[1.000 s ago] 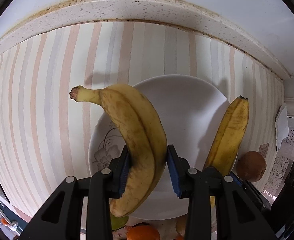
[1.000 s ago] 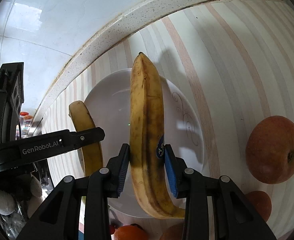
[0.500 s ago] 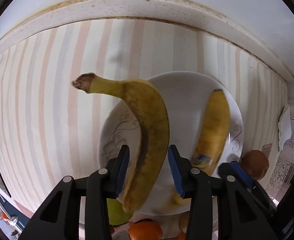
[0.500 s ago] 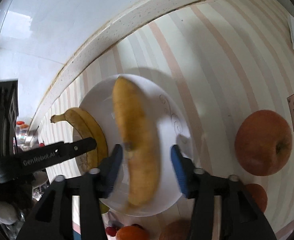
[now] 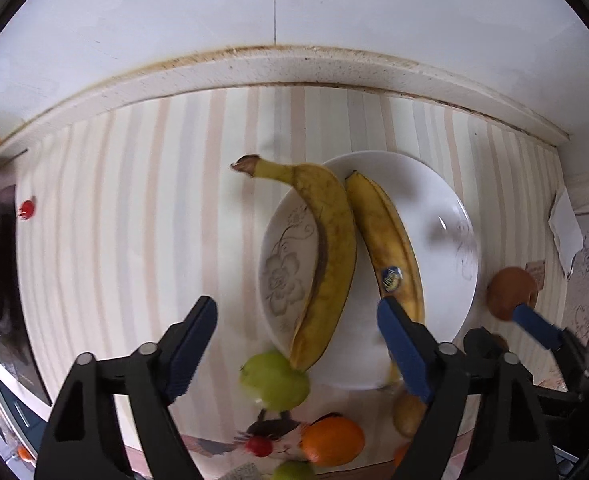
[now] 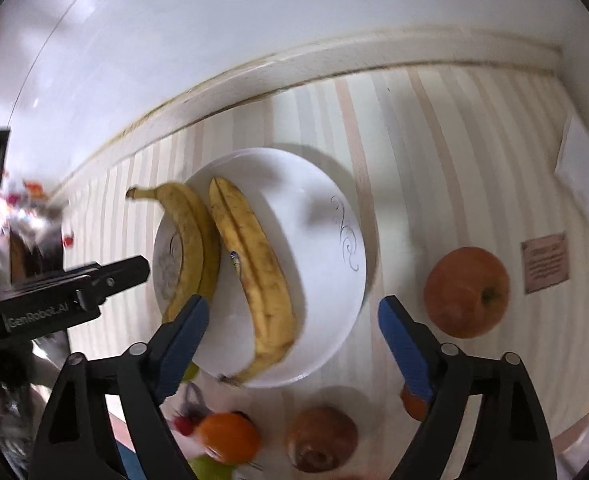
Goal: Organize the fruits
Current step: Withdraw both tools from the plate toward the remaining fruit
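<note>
Two spotted yellow bananas lie side by side on a white flower-patterned plate (image 5: 446,216). The left banana (image 5: 330,248) has its stem out over the plate's far rim, and the right banana (image 5: 390,240) carries a blue sticker. My left gripper (image 5: 294,312) hangs above them with its jaws opening, and its pads touch nothing. In the right wrist view the same pair, left banana (image 6: 190,248) and stickered banana (image 6: 258,264), rests on the plate (image 6: 326,280). My right gripper (image 6: 294,308) is above it, jaws opening and holding nothing.
A red apple (image 6: 466,292) sits right of the plate. Near the front edge lie a green apple (image 5: 274,380), an orange (image 5: 332,440) and a brown fruit (image 6: 320,438). The striped cloth runs back to a raised counter ledge (image 5: 294,68). A printed card (image 6: 544,262) lies at the far right.
Both grippers let go of their bananas, which now lie on the plate. Both sets of jaws have spread wide and both grippers have risen, so the plate looks smaller.
</note>
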The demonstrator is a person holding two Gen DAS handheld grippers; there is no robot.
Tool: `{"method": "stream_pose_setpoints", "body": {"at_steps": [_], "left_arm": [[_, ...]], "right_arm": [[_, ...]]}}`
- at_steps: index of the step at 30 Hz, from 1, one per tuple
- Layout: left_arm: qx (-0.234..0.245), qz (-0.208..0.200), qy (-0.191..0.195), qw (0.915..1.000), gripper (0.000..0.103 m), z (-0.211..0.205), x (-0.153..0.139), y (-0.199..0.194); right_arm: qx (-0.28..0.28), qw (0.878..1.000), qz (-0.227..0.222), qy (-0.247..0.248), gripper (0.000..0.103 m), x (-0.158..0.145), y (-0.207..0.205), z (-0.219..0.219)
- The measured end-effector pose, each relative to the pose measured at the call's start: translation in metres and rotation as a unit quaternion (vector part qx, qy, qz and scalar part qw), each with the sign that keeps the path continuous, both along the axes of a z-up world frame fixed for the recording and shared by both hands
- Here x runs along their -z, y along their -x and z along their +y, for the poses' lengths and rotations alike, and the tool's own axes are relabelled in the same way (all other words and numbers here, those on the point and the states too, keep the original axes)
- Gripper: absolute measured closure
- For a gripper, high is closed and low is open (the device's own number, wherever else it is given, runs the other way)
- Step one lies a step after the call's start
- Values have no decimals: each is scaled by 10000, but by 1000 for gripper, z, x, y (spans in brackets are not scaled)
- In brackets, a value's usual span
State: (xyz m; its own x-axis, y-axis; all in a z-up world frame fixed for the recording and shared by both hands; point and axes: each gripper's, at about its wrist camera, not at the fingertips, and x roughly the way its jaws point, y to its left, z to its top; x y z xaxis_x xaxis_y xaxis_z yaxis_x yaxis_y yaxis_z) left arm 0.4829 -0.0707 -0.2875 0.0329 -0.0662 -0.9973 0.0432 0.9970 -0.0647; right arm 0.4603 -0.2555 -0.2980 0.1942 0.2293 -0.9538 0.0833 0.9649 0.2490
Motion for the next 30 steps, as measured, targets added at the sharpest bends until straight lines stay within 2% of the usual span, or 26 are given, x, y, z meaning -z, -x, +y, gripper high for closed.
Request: {"method": "stream_pose_setpoints", "body": {"at_steps": [6, 14, 24, 30], "left_arm": [[71, -312, 16, 9995, 15, 5, -24, 30], [39, -974, -29, 9952, 16, 8, -66, 70], [12, -1626, 35, 9867, 16, 9, -118, 115], [-36, -1887, 74, 9820, 15, 11, -141, 136]], "right_arm": [[-297, 9987, -226, 359, 10, -19, 24, 12], [-413, 9953, -636, 599, 10, -58, 61, 16], [-329, 9903, -1219, 586, 10, -118, 112, 14], [-238, 9874, -1483, 505, 10, -140, 133, 10]]}}
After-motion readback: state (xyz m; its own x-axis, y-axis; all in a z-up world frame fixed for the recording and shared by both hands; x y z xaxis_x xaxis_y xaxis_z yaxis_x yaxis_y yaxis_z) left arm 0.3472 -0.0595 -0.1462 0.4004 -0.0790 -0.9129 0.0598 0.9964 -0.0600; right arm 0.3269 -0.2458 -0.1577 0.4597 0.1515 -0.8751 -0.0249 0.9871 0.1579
